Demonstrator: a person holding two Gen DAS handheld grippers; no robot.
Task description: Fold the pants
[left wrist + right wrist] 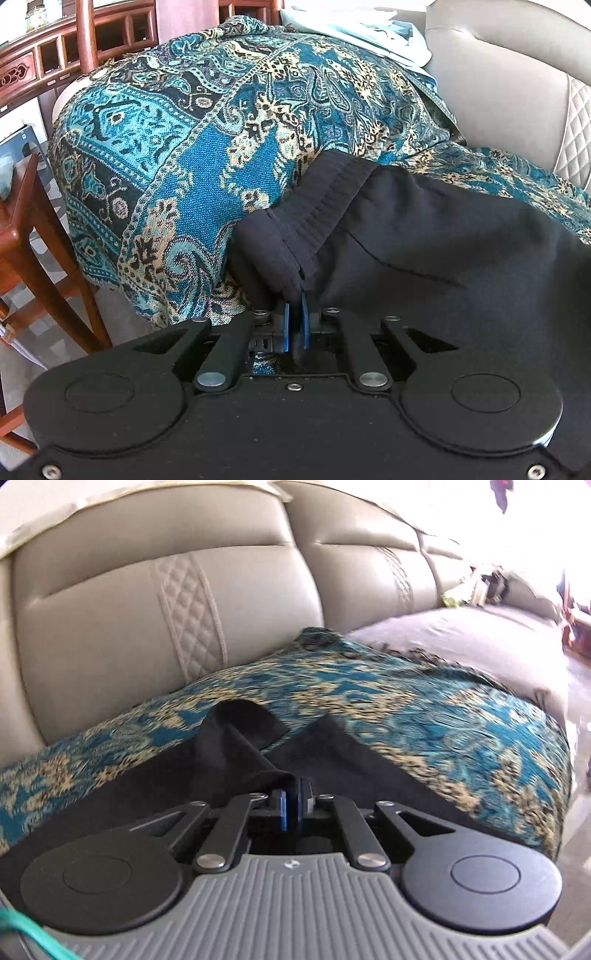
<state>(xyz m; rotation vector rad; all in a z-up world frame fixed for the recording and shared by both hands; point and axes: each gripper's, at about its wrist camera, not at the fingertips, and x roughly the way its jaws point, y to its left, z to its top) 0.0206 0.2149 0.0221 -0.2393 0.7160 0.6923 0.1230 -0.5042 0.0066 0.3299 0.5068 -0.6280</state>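
Observation:
Black pants [424, 251] lie on a teal patterned throw [184, 147] spread over a sofa seat. Their ribbed waistband [332, 195] points away from me, with its corner bunched up. My left gripper [295, 317] is shut on that bunched cloth just below the waistband, its blue pads pressed together on it. In the right wrist view the other end of the pants [332, 753] spreads over the throw [443, 716]. A taut ridge of black cloth runs from there into my right gripper [291, 801], whose blue pads are shut on it.
The beige quilted sofa back [147, 609] rises close behind the throw. A pile of pale clothes [369, 33] rests on the sofa's far end. A wooden chair [37, 229] and carved wooden furniture [44, 55] stand to the left. A grey cushion [461, 635] lies to the right.

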